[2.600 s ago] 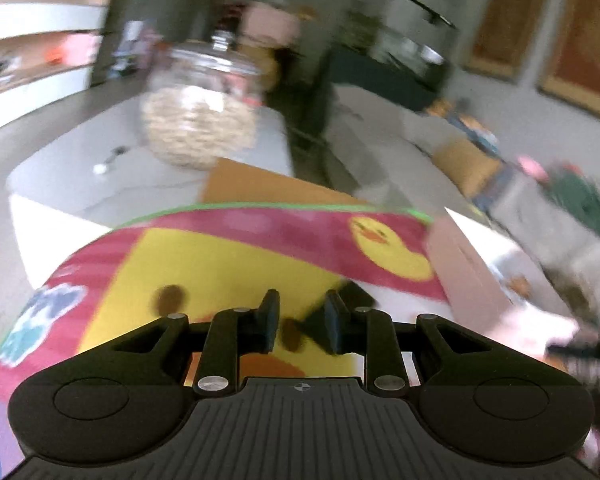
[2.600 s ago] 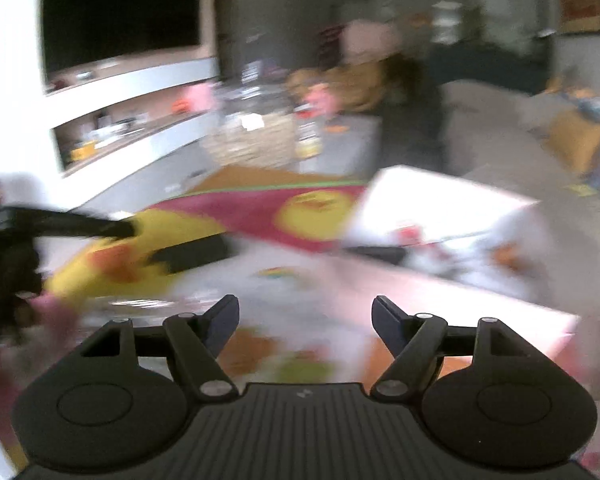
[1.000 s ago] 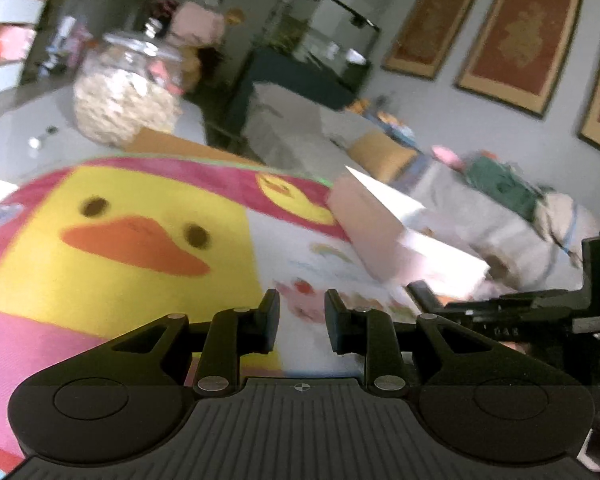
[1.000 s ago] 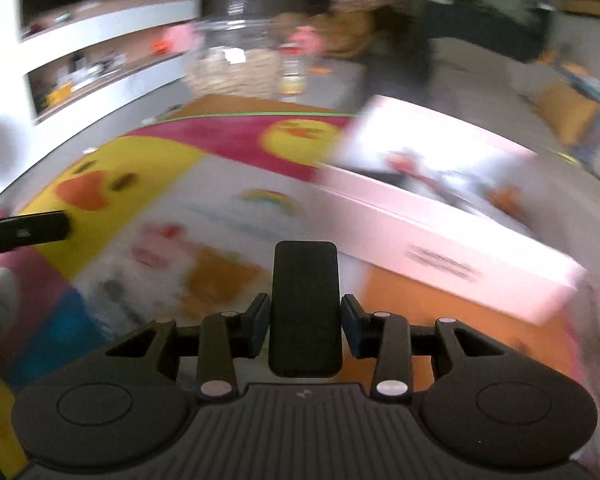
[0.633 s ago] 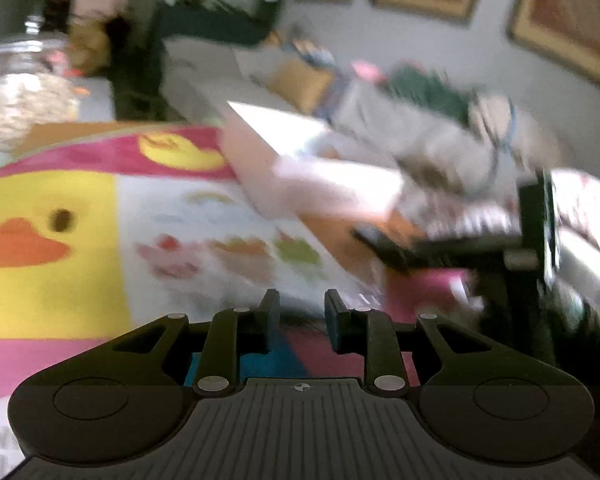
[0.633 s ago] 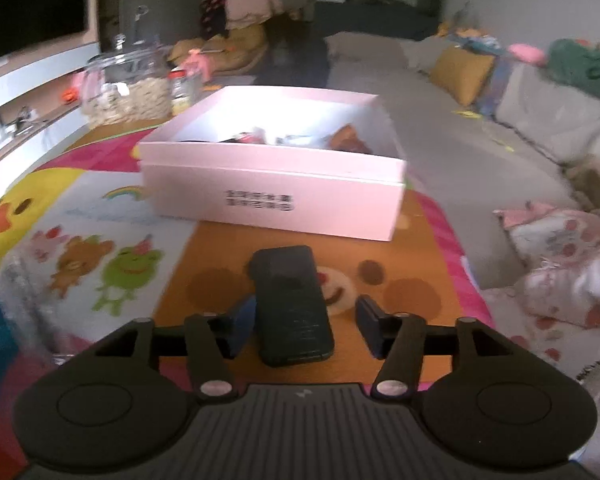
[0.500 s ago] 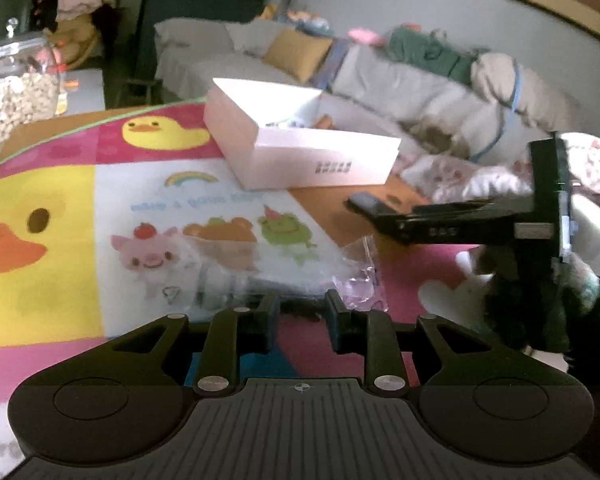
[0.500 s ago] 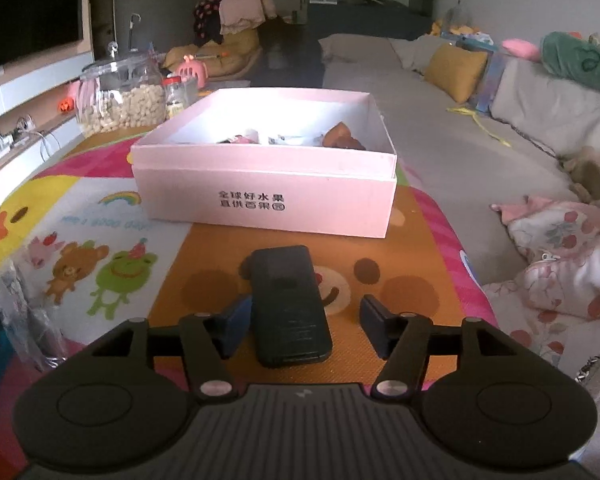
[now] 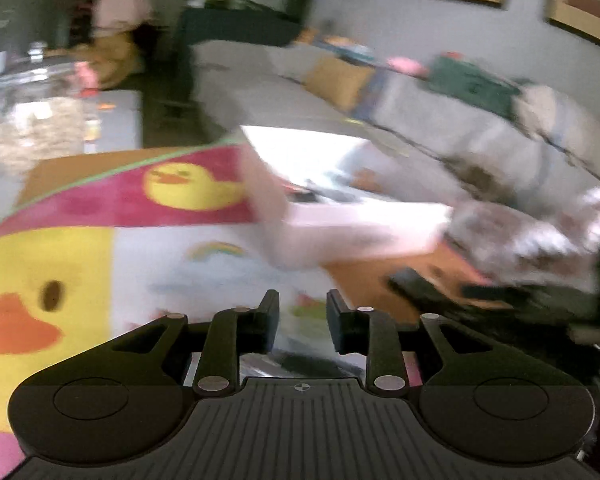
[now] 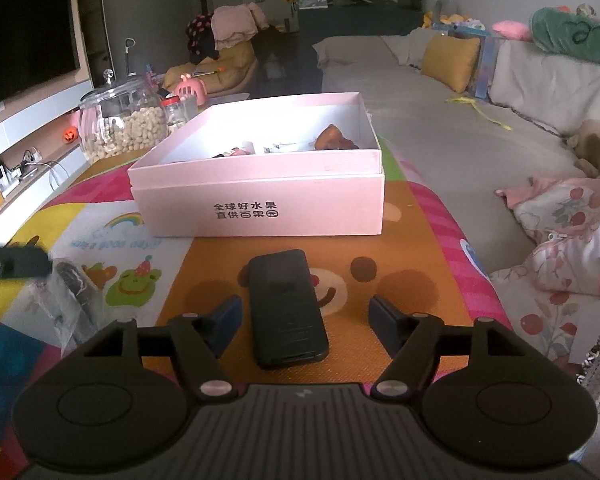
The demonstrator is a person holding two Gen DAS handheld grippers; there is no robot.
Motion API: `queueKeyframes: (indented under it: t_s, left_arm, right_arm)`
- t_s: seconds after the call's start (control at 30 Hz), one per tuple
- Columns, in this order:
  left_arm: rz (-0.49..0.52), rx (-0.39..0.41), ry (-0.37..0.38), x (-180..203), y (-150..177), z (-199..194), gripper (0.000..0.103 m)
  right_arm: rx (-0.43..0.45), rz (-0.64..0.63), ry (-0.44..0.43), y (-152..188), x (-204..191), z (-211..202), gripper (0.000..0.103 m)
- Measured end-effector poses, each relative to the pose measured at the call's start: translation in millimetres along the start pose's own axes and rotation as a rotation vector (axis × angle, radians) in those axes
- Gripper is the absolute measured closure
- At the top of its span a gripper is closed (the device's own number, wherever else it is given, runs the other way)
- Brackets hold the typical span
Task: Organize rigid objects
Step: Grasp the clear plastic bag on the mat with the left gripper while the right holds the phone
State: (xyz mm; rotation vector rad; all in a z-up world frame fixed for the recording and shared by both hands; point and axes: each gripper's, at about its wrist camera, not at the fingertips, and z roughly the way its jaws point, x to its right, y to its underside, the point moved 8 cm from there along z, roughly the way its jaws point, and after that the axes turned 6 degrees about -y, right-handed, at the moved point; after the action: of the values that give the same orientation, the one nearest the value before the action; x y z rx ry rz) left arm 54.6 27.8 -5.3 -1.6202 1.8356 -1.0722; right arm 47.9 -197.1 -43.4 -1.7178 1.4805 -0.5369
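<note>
Black phone-shaped device point(image 10: 286, 307): flat on the orange panel of the play mat point(image 10: 420, 248), just in front of the pink box point(image 10: 260, 204). Right gripper point(image 10: 303, 320): jaws spread wide on either side of the device, apart from it. Left gripper point(image 9: 302, 322): view blurred; fingers nearly closed with a narrow gap, nothing visibly held. Clear plastic bag point(image 10: 66, 300): on the mat, left of the device.

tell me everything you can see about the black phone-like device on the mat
The black device is a flat, matte rectangular slab with rounded corners, plastic by its look, with a slot-like opening on its near end. It lies flat on the orange bear panel of the play mat, long axis pointing toward the pink box but apart from it. It sits between the open fingers of the right gripper, which do not touch it. In the left wrist view it is only a dark blur.
</note>
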Motion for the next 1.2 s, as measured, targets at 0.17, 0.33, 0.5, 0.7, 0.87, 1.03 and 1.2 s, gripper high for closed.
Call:
queueKeyframes:
  t_s: [0.17,0.33,0.5,0.7,0.87,1.03,1.2]
  left_arm:
    - [0.051,-0.035,-0.084,-13,1,33,0.074]
    - [0.08,-0.084,-0.066,-16,10,37,0.074]
    - [0.097,-0.12,-0.048,-25,26,13,0.072]
    - [0.105,-0.144,-0.153,-50,48,-12,0.072]
    - [0.004,-0.098,-0.225,-81,44,-30,0.075]
    - [0.252,-0.028,-0.027,-38,41,-62,0.074]
    - [0.644,-0.101,0.064,10,74,-61,0.066]
  right_arm:
    - [0.001,0.01,-0.009,1,1,1,0.031]
    - [0.0,0.012,-0.01,1,1,1,0.03]
    - [-0.005,0.01,-0.017,1,0,3,0.028]
    - [-0.007,0.008,-0.015,1,-1,3,0.027]
    - [-0.011,0.005,-0.013,2,-1,4,0.027]
    - [-0.018,-0.002,-0.012,2,-2,5,0.025]
    - [-0.021,-0.007,-0.012,2,-2,6,0.024]
